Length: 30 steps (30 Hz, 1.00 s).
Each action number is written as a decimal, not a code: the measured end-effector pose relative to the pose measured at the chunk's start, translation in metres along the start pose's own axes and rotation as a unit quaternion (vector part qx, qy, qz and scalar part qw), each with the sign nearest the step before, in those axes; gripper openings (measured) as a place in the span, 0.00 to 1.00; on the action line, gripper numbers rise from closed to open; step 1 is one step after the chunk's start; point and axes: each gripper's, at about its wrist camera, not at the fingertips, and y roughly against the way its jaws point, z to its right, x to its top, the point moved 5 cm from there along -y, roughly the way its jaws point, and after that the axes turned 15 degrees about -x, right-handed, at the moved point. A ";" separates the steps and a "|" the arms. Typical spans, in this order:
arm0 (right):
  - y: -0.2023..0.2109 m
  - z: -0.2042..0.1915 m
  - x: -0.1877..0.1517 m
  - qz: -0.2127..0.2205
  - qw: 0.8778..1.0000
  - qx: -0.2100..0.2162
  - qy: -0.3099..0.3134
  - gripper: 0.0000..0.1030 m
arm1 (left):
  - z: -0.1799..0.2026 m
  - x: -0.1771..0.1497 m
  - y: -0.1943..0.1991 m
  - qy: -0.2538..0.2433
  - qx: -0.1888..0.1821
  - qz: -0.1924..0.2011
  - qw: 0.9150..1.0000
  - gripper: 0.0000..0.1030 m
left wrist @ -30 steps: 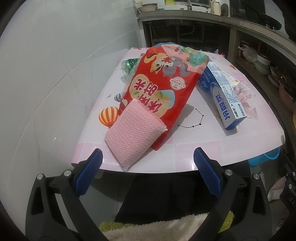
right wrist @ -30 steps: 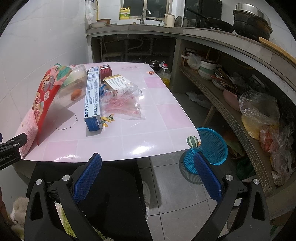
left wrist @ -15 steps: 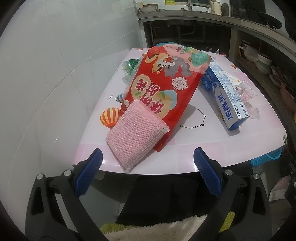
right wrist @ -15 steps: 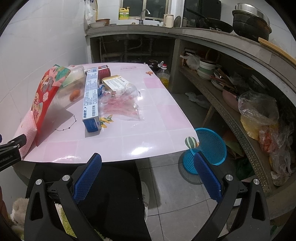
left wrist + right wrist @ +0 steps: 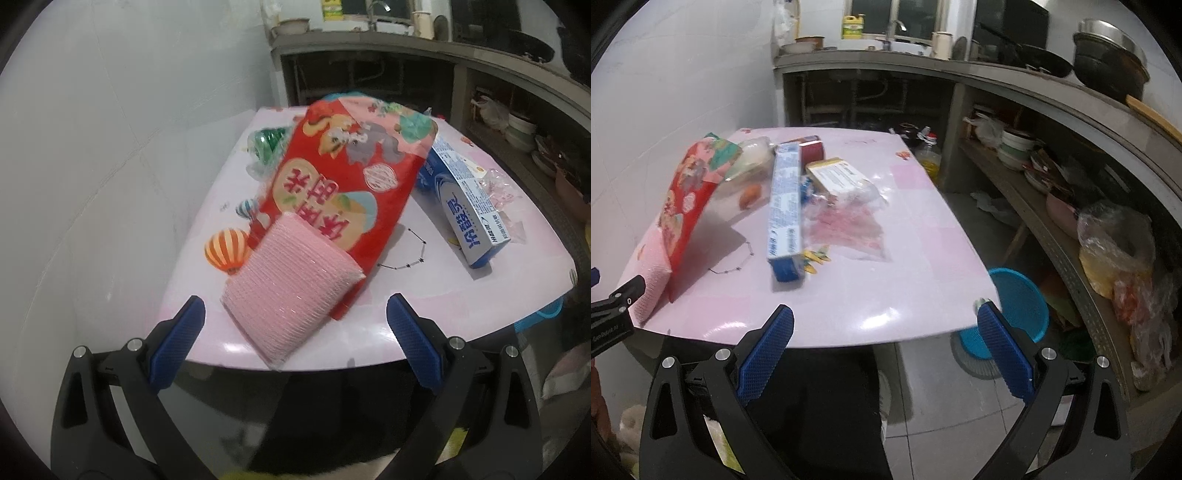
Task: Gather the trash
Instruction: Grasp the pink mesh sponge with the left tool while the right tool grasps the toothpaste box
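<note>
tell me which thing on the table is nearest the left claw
The pink sponge. It lies at the table's near edge, right ahead of the open left claw, leaning on the red bag; the blue box sits farther off to the right.

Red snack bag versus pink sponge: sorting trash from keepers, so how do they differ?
The red snack bag is glossy, printed and larger, propped up on items behind; the pink sponge is plain, netted and smaller, overhanging the table edge. Both sit at the table's left, sponge overlapping bag.

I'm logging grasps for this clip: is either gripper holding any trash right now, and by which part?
Nothing is held. The left gripper and right gripper are both open and empty, short of the table.
</note>
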 end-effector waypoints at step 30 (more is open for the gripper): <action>-0.048 -0.080 0.046 -0.024 0.980 0.193 0.036 0.94 | -0.021 0.000 -0.071 -0.177 -0.153 -0.038 0.972 0.92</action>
